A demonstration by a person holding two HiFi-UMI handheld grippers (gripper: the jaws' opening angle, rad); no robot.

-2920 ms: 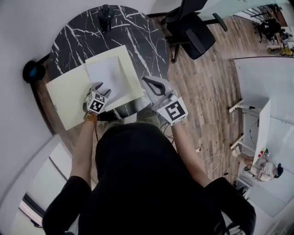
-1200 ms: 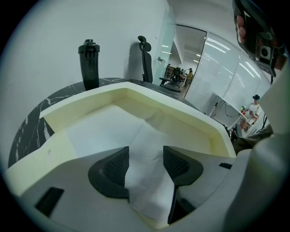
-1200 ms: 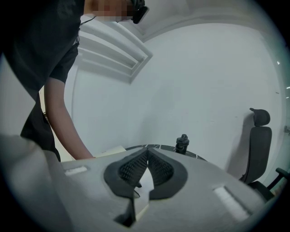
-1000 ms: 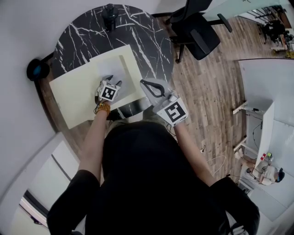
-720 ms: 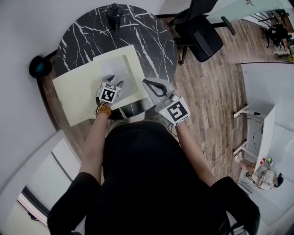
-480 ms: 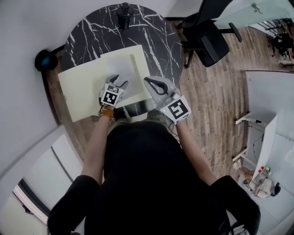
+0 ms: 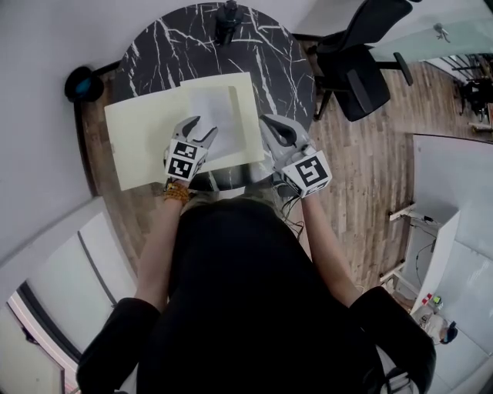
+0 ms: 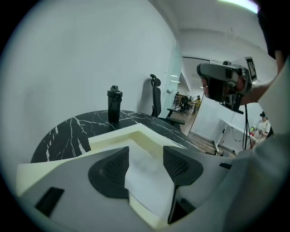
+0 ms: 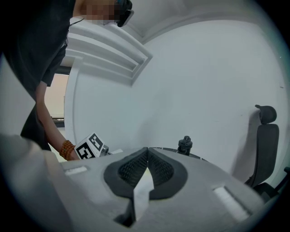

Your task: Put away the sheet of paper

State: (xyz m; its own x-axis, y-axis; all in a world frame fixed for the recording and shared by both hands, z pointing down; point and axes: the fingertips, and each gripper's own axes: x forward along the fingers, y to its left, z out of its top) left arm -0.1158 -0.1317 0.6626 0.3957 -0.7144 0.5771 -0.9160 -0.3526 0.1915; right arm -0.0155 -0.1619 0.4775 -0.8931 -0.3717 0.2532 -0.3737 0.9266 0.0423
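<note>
On the round black table (image 7: 154, 54), inside an open pale-yellow folder (image 7: 139, 138): the white sheet of paper (image 7: 216, 115), directly beneath the left gripper (image 7: 199, 128) and reaching past its tips toward 12 o'clock. Left gripper spread wide, one jaw on each side of the sheet, gripping nothing. Right gripper (image 7: 269, 123) at 3 o'clock of the sheet, at the folder's right edge, jaws pressed together on a thin pale edge, seemingly the folder's flap. Nothing but that sheet in the folder, yellow flap raised behind and right of it. Black bottle (image 7: 229, 14) upright at the table's 12 o'clock rim.
</note>
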